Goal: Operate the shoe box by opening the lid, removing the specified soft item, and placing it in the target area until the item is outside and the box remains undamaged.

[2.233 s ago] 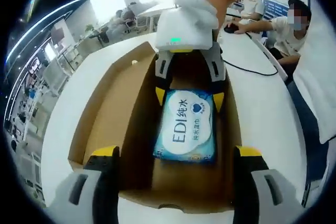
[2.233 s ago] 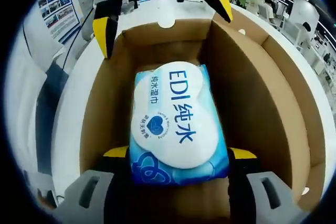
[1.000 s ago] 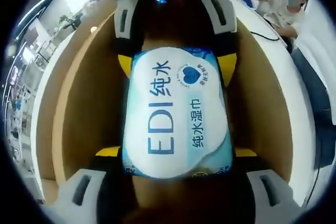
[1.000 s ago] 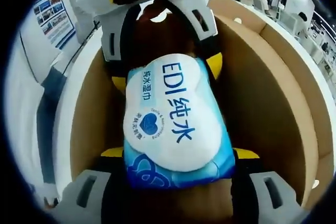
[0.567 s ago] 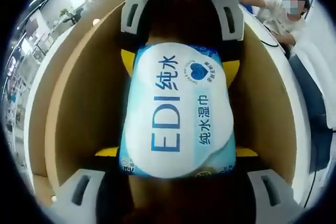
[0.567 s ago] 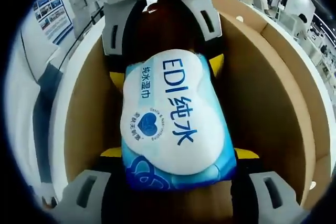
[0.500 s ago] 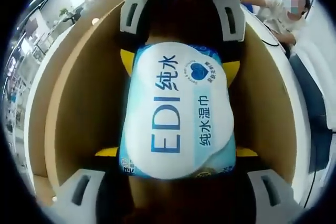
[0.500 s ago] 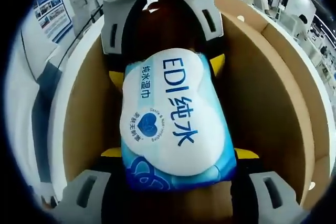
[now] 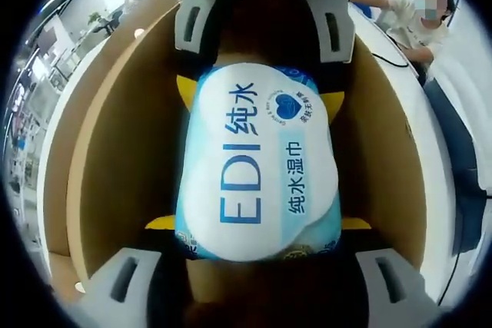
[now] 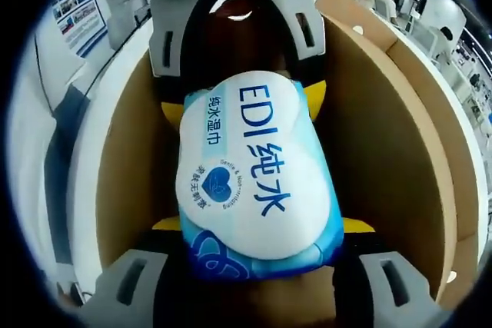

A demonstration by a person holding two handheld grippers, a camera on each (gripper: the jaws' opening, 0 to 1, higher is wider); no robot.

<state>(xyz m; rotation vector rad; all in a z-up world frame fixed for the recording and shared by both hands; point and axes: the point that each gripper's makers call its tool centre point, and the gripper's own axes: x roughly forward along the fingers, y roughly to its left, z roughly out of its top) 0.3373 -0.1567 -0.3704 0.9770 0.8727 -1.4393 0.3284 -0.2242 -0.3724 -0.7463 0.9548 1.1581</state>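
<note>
Inside the open shoe box [image 9: 108, 151], "EDI 纯水" wipes pack [image 9: 257, 163] clamped by both grippers' jaws.

Printed in large blue letters on the white label of the wet-wipe pack [image 9: 257, 167] [image 10: 257, 182]: "EDI 纯水". Beside that, smaller: "纯水湿巾". Under the blue heart mark, fine print too small to read.

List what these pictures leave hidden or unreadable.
- Box floor: the wipes pack covers it in both views.
- Tool tips' contact with the pack: the pack hides it in both views.
- Small print under the heart logo, right gripper view: too small.
- Box lid: cut off by the edges.
</note>
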